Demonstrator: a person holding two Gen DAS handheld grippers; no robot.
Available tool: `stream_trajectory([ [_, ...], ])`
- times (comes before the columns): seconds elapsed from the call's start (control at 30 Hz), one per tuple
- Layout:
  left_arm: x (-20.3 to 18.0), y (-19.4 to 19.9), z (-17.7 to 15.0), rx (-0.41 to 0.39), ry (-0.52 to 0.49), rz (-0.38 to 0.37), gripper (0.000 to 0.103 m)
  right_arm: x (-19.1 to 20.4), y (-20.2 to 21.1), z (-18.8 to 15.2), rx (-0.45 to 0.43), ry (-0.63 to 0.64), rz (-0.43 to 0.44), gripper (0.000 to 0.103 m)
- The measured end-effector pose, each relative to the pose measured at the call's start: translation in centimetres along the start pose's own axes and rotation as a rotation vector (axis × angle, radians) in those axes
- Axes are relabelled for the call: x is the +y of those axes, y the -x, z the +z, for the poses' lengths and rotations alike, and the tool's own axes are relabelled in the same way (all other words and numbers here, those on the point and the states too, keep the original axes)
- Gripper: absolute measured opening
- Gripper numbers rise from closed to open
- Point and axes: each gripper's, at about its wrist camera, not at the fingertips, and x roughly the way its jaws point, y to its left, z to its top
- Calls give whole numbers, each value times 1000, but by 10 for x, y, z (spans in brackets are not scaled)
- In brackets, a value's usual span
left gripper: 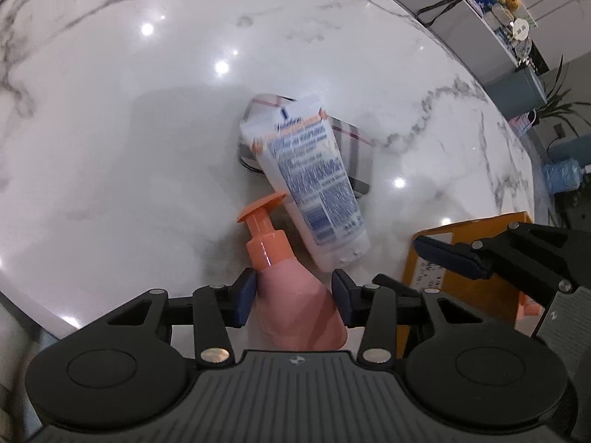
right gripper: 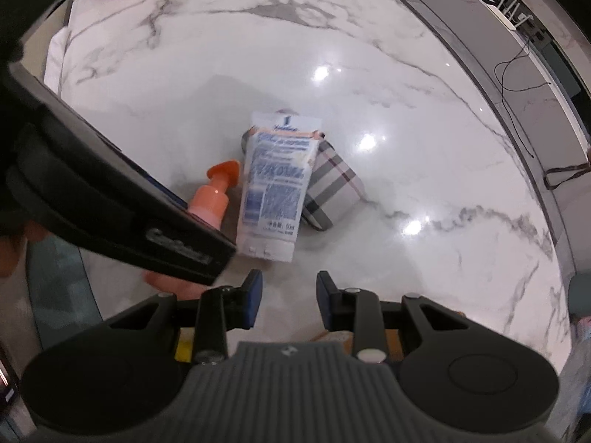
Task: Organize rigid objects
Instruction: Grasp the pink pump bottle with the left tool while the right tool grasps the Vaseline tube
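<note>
Bottle (left gripper: 295, 288) lies on the marble bench (left gripper: 110, 147), its pink body between the left tool's (left gripper: 293, 297) pads, seemingly gripped. Smooth, stiff plastic: hold the body, not the pump. Right tool (right gripper: 290, 295) hovers parted, empty, near the tube (right gripper: 273, 188).

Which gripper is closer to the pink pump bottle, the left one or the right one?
Left. The left gripper has its fingers on both sides of the pink pump bottle. The right gripper is open and empty, apart from the bottle, off to its right.
</note>
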Motion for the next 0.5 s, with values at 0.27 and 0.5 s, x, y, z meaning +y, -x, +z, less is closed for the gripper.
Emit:
stream_trajectory([
  [0.27, 13, 9, 15, 13, -93, 49, 46, -4, -9, 14, -38, -125, 58, 38],
  [0.5, 23, 14, 24, -7, -108, 70, 41, 5, -26, 29, -38, -88, 50, 46],
])
